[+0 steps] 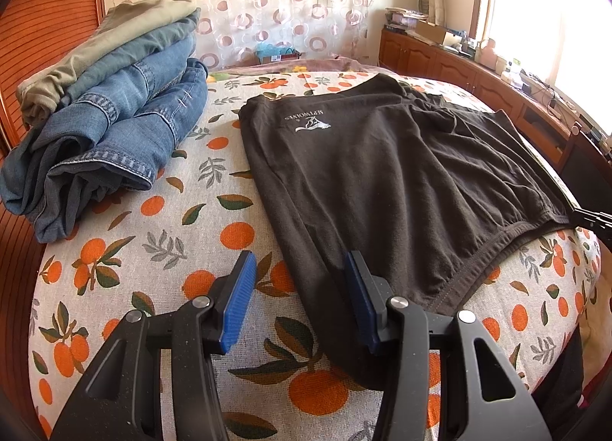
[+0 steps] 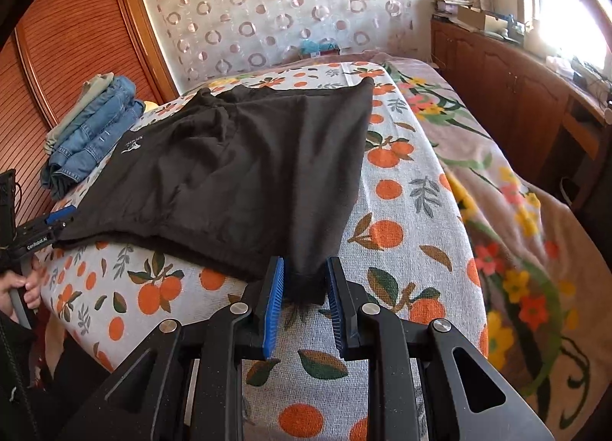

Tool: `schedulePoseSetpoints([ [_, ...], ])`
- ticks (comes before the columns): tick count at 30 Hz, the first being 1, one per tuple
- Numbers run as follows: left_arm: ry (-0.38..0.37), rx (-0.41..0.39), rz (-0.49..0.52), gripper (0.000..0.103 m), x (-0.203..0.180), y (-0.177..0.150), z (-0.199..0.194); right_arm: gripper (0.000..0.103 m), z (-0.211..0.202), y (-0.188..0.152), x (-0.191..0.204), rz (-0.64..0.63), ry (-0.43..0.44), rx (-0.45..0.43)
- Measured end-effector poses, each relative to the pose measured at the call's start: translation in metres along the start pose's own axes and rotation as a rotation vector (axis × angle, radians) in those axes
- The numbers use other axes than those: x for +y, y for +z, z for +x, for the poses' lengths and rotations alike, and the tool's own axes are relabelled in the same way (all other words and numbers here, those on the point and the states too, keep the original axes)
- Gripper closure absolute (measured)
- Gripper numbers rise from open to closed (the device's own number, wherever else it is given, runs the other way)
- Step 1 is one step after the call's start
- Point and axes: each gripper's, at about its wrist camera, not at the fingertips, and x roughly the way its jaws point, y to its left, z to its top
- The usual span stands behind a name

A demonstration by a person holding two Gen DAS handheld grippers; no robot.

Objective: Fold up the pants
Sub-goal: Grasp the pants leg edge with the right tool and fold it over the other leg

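Note:
Dark brown pants point(image 1: 382, 173) with a small white logo lie spread flat on the orange-print bed cover point(image 1: 183, 234). They also show in the right wrist view point(image 2: 237, 173). My left gripper point(image 1: 298, 269) is open, its right finger resting at the pants' near left corner, with nothing between the pads. My right gripper point(image 2: 304, 276) is partly open, its blue pads on either side of the pants' near right corner, with gaps showing. The left gripper also shows in the right wrist view point(image 2: 57, 217) at the pants' left edge.
A stack of folded jeans and olive trousers point(image 1: 107, 108) sits at the bed's far left, next to a wooden sliding door point(image 2: 76, 39). A floral blanket point(image 2: 516, 230) covers the bed's right side. Wooden cabinets point(image 2: 516, 89) with clutter run along the right wall.

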Motion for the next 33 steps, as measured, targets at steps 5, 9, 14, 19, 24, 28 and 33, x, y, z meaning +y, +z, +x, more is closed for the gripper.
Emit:
schedulePoseSetpoints([
  [5,-0.001,-0.021,-0.015,0.051,0.006,0.003,-0.011,0.096,-0.006,0.007,-0.002,-0.006,0.044,-0.025],
  [9,0.0,-0.046,0.007,0.038,0.006,0.006,-0.022,0.096,-0.013,0.024,0.01,-0.03,0.086,-0.067],
  [14,-0.012,-0.092,-0.007,0.026,0.018,0.009,-0.042,0.096,-0.01,0.055,0.055,-0.121,0.156,-0.118],
  [19,0.016,-0.122,-0.035,0.026,0.03,0.009,-0.057,0.097,0.006,0.074,0.119,-0.214,0.264,-0.131],
  [24,0.049,-0.142,-0.058,0.026,0.048,0.005,-0.071,0.097,0.029,0.081,0.187,-0.299,0.387,-0.088],
  [28,0.06,-0.143,-0.074,0.026,0.057,0.0,-0.077,0.097,0.044,0.076,0.227,-0.332,0.483,-0.039],
  [33,0.048,-0.136,-0.072,0.026,0.055,-0.005,-0.077,0.092,0.07,0.069,0.239,-0.335,0.487,0.036],
])
